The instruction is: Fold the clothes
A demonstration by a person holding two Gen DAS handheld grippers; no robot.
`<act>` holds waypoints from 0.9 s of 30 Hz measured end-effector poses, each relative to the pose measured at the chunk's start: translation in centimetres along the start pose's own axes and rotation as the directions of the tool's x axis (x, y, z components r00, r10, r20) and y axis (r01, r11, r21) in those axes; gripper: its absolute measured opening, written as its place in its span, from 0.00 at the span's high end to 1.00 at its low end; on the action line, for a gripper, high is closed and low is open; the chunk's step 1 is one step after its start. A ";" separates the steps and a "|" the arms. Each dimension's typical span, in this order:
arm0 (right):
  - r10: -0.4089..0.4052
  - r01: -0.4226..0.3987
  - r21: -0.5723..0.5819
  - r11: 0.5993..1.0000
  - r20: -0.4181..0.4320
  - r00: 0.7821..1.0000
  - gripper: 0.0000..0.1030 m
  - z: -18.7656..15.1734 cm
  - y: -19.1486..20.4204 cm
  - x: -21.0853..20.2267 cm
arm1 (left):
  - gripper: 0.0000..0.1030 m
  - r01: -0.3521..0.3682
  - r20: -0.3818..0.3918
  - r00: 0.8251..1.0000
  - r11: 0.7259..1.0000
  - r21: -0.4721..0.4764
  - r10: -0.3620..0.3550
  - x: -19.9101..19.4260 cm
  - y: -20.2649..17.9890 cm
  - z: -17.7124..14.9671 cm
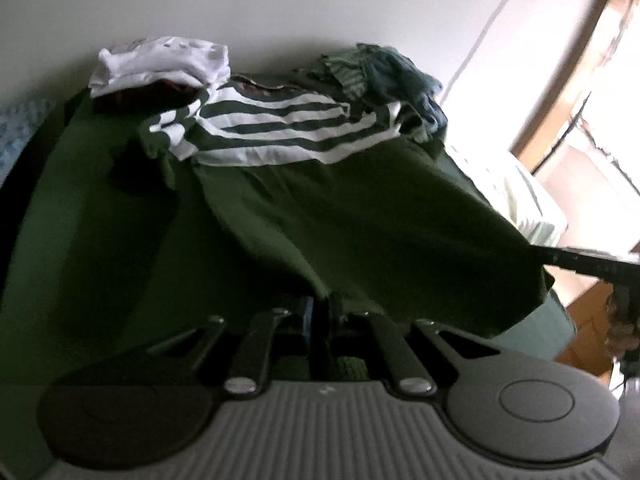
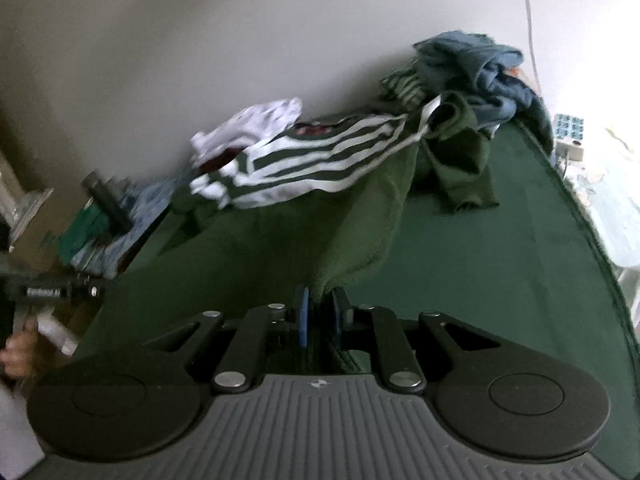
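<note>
Gripping the near hem of the green-and-white striped sweater [image 1: 304,184], we have both tongs pinching its dark green lower part. Our left gripper [image 1: 320,312] has its jaws pressed together on a fold of that fabric, and the cloth rises away from the tips toward the striped chest panel farther ahead. Our right gripper [image 2: 322,312] also clamps a bunch of the same green cloth [image 2: 352,216] between its blue pads [image 2: 303,320], with the garment stretching ahead and to the left of its tips. In the left wrist view, the right gripper's dark finger [image 1: 580,260] shows at the far right, holding the hem's other corner, so the edge hangs lifted between the two tongs above the green surface [image 2: 500,260]. Beyond the sweater, ahead of both tongs against the wall, lie a crumpled white garment [image 1: 160,64] to the left and a heap of blue and green clothes [image 2: 480,72] to the right. The pictures are blurred, so we cannot say for sure whether the sweater's far end lies on that heap or just beside it.
</note>
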State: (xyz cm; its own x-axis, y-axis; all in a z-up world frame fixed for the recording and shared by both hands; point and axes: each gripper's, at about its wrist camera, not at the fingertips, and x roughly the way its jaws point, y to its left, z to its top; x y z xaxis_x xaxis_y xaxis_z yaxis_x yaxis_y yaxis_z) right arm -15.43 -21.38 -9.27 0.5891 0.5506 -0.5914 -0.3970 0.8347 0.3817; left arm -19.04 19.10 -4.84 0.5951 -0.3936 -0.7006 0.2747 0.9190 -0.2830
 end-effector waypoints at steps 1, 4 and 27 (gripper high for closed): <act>0.002 -0.002 -0.006 1.000 -0.022 1.000 0.88 -0.4 0.1 -0.6 | 1.00 0.011 -0.018 1.000 1.000 0.006 -0.011 -0.6 -0.1 -0.5; 0.014 -0.013 0.011 1.000 -0.104 0.994 0.88 -1.7 0.2 -2.1 | 1.00 0.041 -0.093 0.995 0.999 0.016 -0.039 -1.5 -0.4 -2.4; -0.320 0.320 -0.027 0.947 -0.037 0.947 0.70 4.6 -5.8 2.1 | 0.92 -0.230 -0.108 0.960 0.948 0.221 0.258 1.8 4.5 1.4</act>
State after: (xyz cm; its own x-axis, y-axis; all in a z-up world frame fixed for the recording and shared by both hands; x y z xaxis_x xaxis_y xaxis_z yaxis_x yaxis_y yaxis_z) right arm -8.64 -25.02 -9.41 0.6590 0.2533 -0.7082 -0.2064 0.9663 0.1536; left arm -15.66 22.44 -6.46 0.5606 -0.1381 -0.8165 0.2903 0.9562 0.0376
